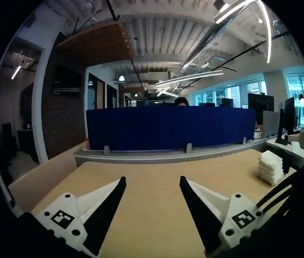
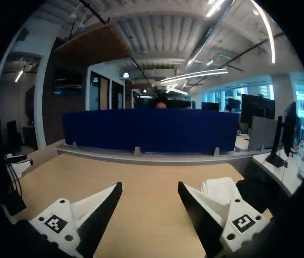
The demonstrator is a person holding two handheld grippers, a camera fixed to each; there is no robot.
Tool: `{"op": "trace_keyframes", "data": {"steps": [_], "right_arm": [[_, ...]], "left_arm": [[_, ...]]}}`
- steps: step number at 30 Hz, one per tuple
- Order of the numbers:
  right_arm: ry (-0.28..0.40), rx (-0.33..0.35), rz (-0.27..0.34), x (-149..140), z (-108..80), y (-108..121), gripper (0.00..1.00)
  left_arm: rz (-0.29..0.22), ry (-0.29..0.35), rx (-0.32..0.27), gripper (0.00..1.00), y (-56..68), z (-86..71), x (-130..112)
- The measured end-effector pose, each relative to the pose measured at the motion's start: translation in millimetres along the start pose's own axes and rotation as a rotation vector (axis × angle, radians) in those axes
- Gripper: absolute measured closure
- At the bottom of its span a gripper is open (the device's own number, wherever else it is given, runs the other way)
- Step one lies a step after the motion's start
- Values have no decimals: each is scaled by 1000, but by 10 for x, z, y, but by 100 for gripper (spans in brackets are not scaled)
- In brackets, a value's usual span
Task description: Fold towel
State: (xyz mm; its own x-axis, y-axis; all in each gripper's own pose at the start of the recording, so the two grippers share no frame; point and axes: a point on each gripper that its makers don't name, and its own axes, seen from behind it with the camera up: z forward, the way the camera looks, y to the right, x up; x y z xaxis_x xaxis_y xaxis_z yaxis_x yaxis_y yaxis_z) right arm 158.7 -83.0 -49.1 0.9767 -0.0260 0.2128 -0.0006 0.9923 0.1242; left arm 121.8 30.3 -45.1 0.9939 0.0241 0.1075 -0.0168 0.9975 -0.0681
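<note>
Towels (image 1: 271, 167) were in neither tool's hold. Nearest the camera, the left tool (image 1: 152, 180) stood wide open, its two dark-edged fingers spread with nothing between them but bare desk (image 1: 152, 223). The right tool (image 2: 149, 185) was spread just as wide and was equally empty. No cloth lay flat on the light wood in front of either. Farther on, the towels sat as a neat, white, folded stack on the desk's right side. In the left gripper view they were well apart from the left tool. In the right gripper view they lay just behind the right tool's right-hand finger, not touching it as far as could be told. Beyond the desk ran a blue divider (image 1: 169, 127), with monitors (image 1: 262, 105) and a person's head past it. By my reading, whatever sat in that stack counted as done, though whether more remained to fold could not be told. If one did, it would first need fetching and laying flat, since nothing was set out for folding.
</note>
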Motion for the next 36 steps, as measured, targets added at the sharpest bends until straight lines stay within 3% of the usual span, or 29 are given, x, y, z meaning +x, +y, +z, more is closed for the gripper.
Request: {"op": "trace_keyframes", "data": {"steps": [9,21,36], "right_arm": [[-46,-13,-56,-58,221,21,0],[-55,-34,-88,-316,462,55,0],[-55,-55,-109,-639,608,111,0]], "left_arm": [[5,22,54,8,-158,45,-372],[0,57,47,8,-168,292,-847],[-23,69,46,8,-227,549,-1227]]}}
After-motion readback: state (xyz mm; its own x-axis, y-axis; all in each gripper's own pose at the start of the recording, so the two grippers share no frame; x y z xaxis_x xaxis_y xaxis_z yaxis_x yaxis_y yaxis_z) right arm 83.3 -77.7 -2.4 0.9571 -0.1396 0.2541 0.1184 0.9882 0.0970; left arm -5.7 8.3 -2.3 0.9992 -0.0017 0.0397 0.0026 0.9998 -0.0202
